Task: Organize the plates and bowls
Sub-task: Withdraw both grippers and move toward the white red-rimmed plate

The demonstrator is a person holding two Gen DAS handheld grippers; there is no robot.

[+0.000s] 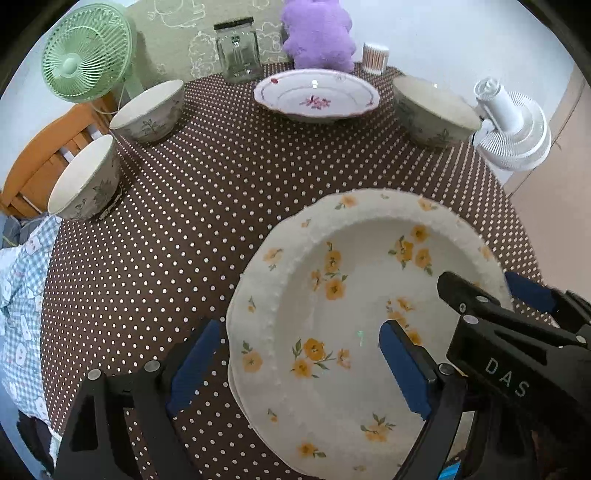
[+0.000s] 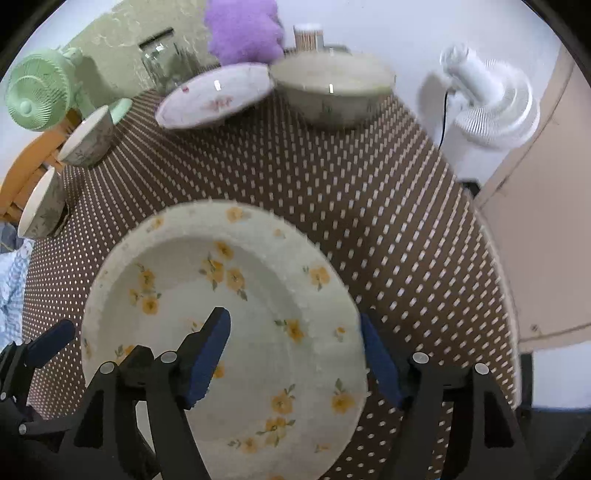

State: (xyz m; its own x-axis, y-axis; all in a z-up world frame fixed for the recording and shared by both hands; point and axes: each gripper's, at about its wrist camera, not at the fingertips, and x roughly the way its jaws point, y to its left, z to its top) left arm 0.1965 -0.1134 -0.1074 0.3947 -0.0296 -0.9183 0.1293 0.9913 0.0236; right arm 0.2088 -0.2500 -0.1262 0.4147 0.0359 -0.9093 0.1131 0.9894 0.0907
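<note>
Yellow-flowered plate [image 1: 354,317] is lying near the table [image 1: 221,192] front edge — both hand-held grippers, left [image 1: 295,365] and right [image 2: 295,354], released, straddling its rim — careless withdrawal risks snagging it.

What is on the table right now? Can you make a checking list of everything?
Surface: round table under a brown cloth with white dots.
Job's things: yellow-flower plate at the near edge, seemingly on top of another plate; pink-flower plate at the far side; three leaf-pattern bowls standing apart.
Clutter: glass jar, purple plush toy, cotton swab tub at the back.
Grippers: left gripper and right gripper both open, each straddling the yellow-flower plate's rim without pressing it.
Cables: a black cord by the white fan.
Surroundings: green fan, wooden chair, checked fabric on the left.
</note>
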